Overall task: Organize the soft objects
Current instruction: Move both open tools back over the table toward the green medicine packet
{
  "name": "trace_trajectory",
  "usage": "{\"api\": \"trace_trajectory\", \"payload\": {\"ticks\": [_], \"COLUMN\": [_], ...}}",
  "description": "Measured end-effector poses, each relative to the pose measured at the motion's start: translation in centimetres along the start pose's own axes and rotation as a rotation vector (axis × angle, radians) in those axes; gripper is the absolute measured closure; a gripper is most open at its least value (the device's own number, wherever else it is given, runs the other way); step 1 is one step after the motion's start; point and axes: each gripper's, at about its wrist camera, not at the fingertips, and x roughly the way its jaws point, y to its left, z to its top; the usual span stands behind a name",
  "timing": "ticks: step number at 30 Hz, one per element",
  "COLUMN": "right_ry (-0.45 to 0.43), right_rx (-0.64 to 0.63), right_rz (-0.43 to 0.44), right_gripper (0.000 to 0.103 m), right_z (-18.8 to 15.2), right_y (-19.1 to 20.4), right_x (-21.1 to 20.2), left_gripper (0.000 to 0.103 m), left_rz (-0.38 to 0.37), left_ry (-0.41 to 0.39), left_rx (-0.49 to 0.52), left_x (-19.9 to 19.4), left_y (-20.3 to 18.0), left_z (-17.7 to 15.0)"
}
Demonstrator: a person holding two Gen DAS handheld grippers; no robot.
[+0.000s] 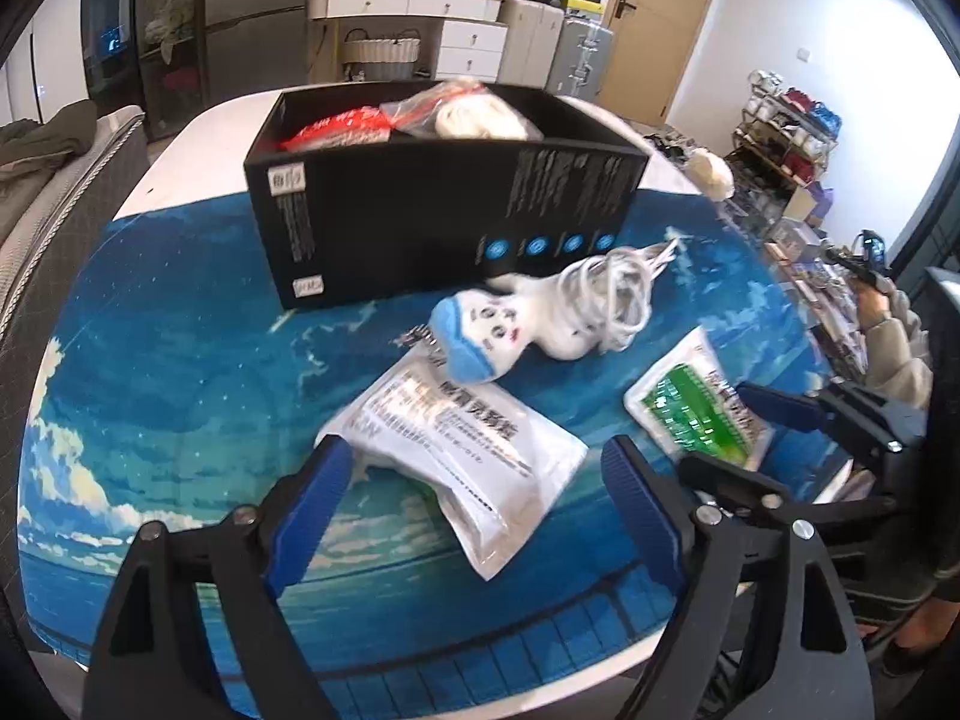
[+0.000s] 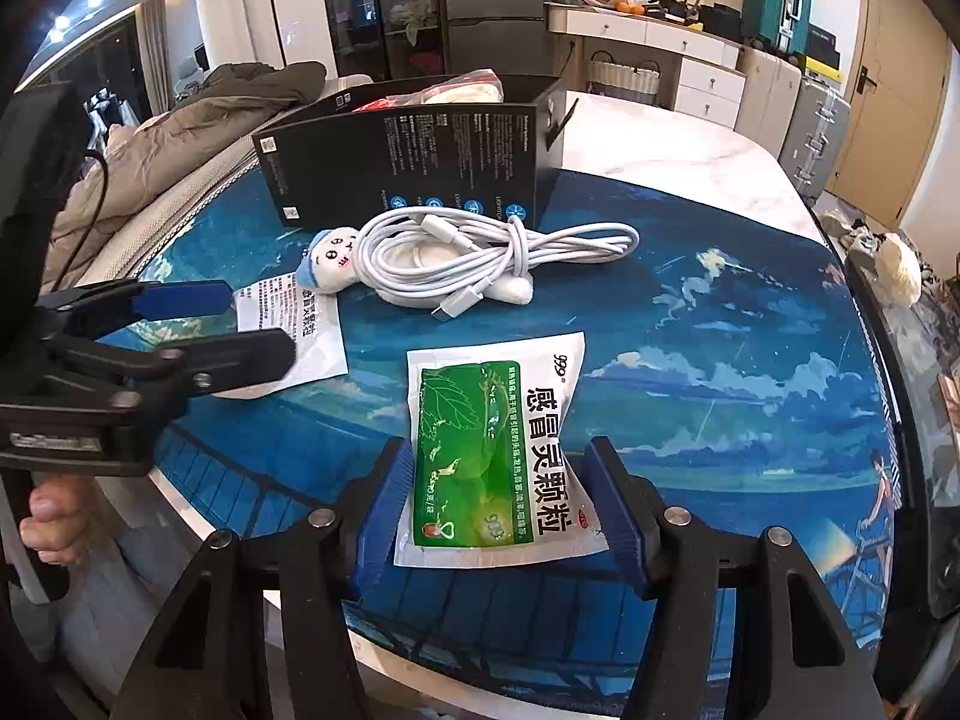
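A green medicine sachet (image 2: 498, 450) lies flat on the blue mat (image 2: 720, 330) between the blue pads of my right gripper (image 2: 501, 510); the pads flank its long edges without squeezing it. A white sachet (image 1: 462, 450), printed side up, lies between the wide-apart fingers of my left gripper (image 1: 480, 480), which is open. A small plush doll (image 1: 480, 330) with a blue hat lies further back under a coiled white cable (image 1: 606, 294). Behind them stands an open black box (image 1: 420, 222) holding a red packet and a bagged white item. From the right wrist, the left gripper (image 2: 240, 327) sits over the white sachet (image 2: 306, 324).
A white fluffy item (image 2: 897, 276) sits at the table's far right edge. A sofa with a heaped jacket (image 2: 198, 114) borders the left side. A person's hand (image 2: 48, 516) holds the left gripper's handle. Cabinets and suitcases stand behind the table.
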Motion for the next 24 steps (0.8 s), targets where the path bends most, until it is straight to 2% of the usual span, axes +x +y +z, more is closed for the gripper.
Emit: {"api": "trace_trajectory", "payload": {"ticks": [2, 7, 12, 16, 20, 24], "right_ry": [-0.002, 0.0, 0.009, 0.015, 0.015, 0.016], "right_rx": [-0.008, -0.011, -0.033, -0.032, -0.028, -0.022], "right_rz": [0.001, -0.004, 0.004, 0.008, 0.015, 0.008], "right_gripper": [0.042, 0.042, 0.042, 0.042, 0.042, 0.042], "right_z": [0.2, 0.4, 0.8, 1.1, 1.2, 1.3], "right_y": [0.3, 0.6, 1.9, 2.3, 2.2, 1.6], "right_x": [0.2, 0.4, 0.7, 0.9, 0.8, 0.8], "left_gripper": [0.019, 0.019, 0.019, 0.02, 0.018, 0.018], "left_rz": [0.01, 0.091, 0.139, 0.139, 0.086, 0.077], "left_ry": [-0.001, 0.002, 0.011, 0.007, -0.023, 0.003], "left_rx": [0.014, 0.057, 0.025, -0.03, 0.023, 0.087], "left_x": [0.2, -0.3, -1.2, -2.1, -2.5, -0.4], "left_y": [0.3, 1.5, 4.7, 6.7, 4.5, 1.7], "left_z": [-0.5, -1.4, -1.8, -1.6, -0.9, -0.1]}}
